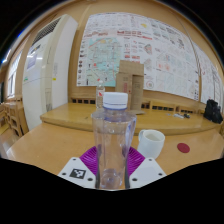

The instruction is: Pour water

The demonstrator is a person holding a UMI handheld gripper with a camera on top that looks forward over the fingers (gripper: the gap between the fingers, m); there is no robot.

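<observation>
A clear plastic bottle (113, 140) with a white cap stands upright between my fingers, held above the wooden table (40, 145). My gripper (112, 166) is shut on the bottle, its purple pads (91, 158) pressing on both sides of the lower body. A white cup (151, 143) stands on the table just beyond the fingers to the right of the bottle. The bottle's base is hidden below the fingers.
A small red disc (183, 148) lies on the table right of the cup. A brown cardboard box (130, 84) stands on a far counter under a large wall map (135, 45). A dark object (213, 111) sits at the far right.
</observation>
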